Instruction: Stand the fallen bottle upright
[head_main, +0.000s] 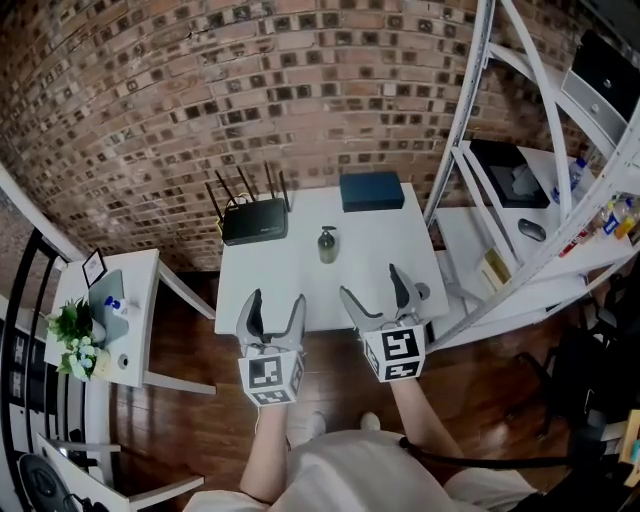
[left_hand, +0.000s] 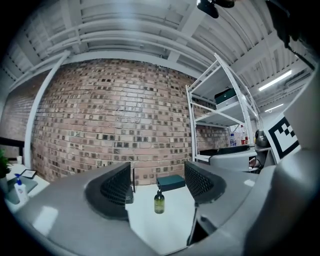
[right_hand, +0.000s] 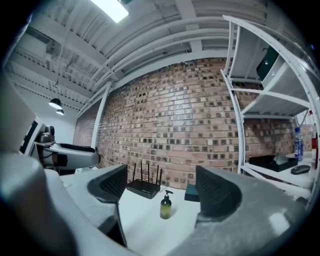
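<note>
A small olive-green pump bottle (head_main: 327, 245) stands upright on the white table (head_main: 300, 290), near the middle. The left gripper view shows the bottle (left_hand: 159, 202) between that gripper's jaws but well beyond them, and so does the right gripper view, with the bottle (right_hand: 165, 206) far off. My left gripper (head_main: 271, 308) hovers open over the table's near edge. To its right my right gripper (head_main: 379, 290) is open too. Neither holds anything.
A black router (head_main: 254, 218) with antennas sits at the table's back left and a dark teal box (head_main: 372, 190) at the back right. A white shelf rack (head_main: 530, 200) stands to the right. A small side table (head_main: 110, 320) with a plant is at left.
</note>
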